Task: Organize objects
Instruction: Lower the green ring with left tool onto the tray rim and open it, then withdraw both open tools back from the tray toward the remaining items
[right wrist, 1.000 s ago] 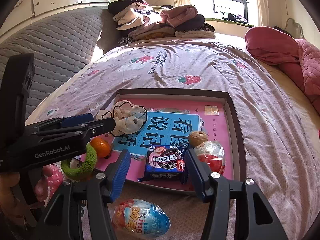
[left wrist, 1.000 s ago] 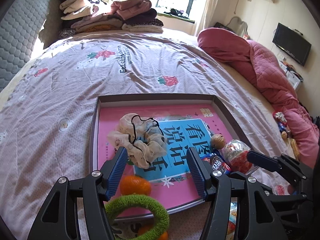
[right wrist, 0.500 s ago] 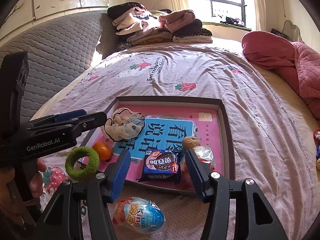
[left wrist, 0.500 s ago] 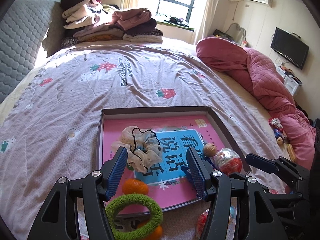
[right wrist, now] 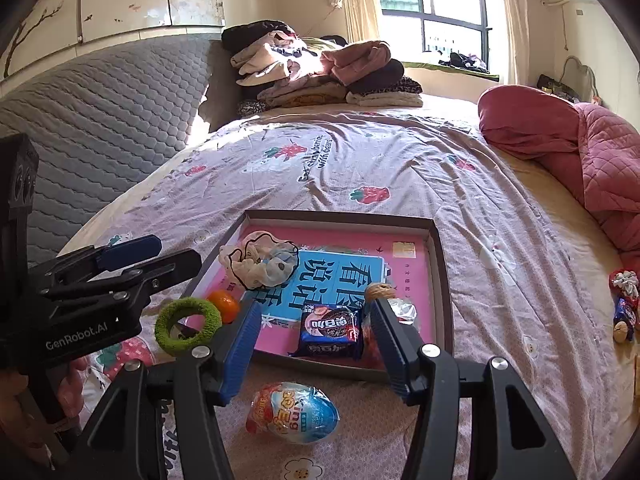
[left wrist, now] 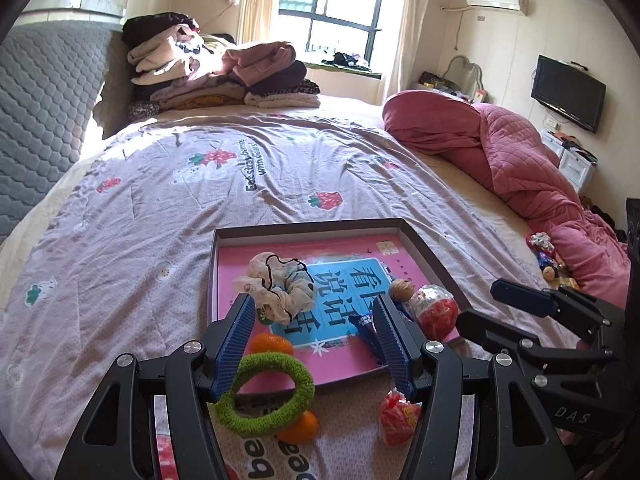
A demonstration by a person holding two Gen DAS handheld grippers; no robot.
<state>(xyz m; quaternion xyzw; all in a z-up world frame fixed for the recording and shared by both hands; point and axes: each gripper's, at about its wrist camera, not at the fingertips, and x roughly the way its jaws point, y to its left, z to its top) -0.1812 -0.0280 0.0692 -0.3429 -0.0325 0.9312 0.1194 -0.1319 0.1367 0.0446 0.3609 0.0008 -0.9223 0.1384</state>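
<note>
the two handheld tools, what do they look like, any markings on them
Both tools share one build: matte black angular plastic frames with silver round bolts, and two fingers faced with ribbed blue pads. The left tool shows in the right wrist view with white "GenRobot.AI" lettering on its side. The right tool shows in the left wrist view with pale "DAS" letters on its body. No cables or sleeves are visible.

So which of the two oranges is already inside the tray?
The far orange, lying on the pink book in the tray. The other orange sits on the bedsheet outside it, partly behind the green ring.
</note>
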